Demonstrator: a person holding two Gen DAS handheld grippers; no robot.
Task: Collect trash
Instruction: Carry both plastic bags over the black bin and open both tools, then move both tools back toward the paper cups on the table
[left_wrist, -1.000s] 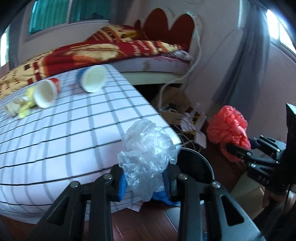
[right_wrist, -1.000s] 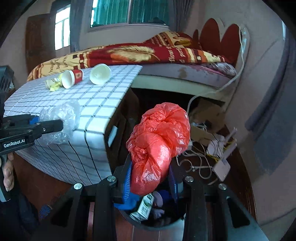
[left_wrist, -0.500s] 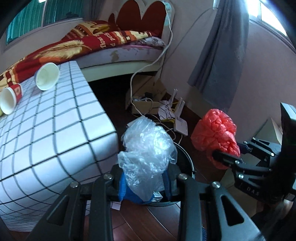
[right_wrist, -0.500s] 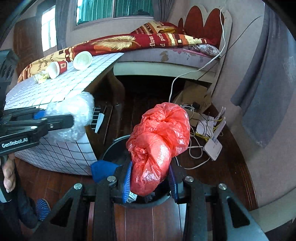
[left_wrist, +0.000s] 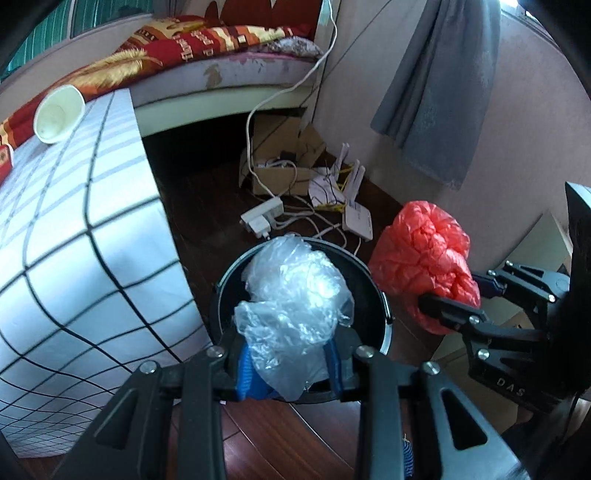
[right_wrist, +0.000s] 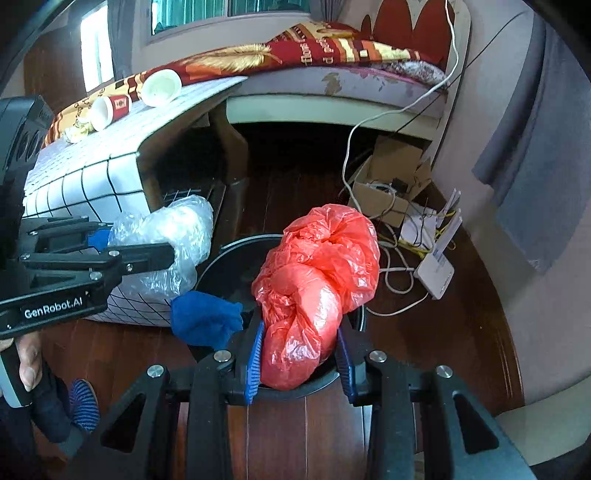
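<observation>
My left gripper (left_wrist: 288, 365) is shut on a crumpled clear plastic bag (left_wrist: 295, 302) and holds it over the round black trash bin (left_wrist: 225, 280) on the floor. My right gripper (right_wrist: 300, 356) is shut on a crumpled red plastic bag (right_wrist: 314, 280) above the same bin (right_wrist: 221, 254). The right gripper and red bag (left_wrist: 424, 258) also show in the left wrist view, at the bin's right. The left gripper and clear bag (right_wrist: 173, 236) show at the left of the right wrist view. Blue trash (right_wrist: 203, 317) hangs at the bin's near rim.
A table with a white checked cloth (left_wrist: 74, 236) stands left of the bin, with a white paper cup (right_wrist: 160, 88), a red paper cup (right_wrist: 110, 109) and yellow scraps (right_wrist: 77, 131) on it. A bed (right_wrist: 332, 62), cardboard box (right_wrist: 391, 177), cables and router (right_wrist: 436, 273) lie behind.
Both grippers have moved from beside the table to over the bin, each still holding its bag. The views now tilt down toward the bin.
</observation>
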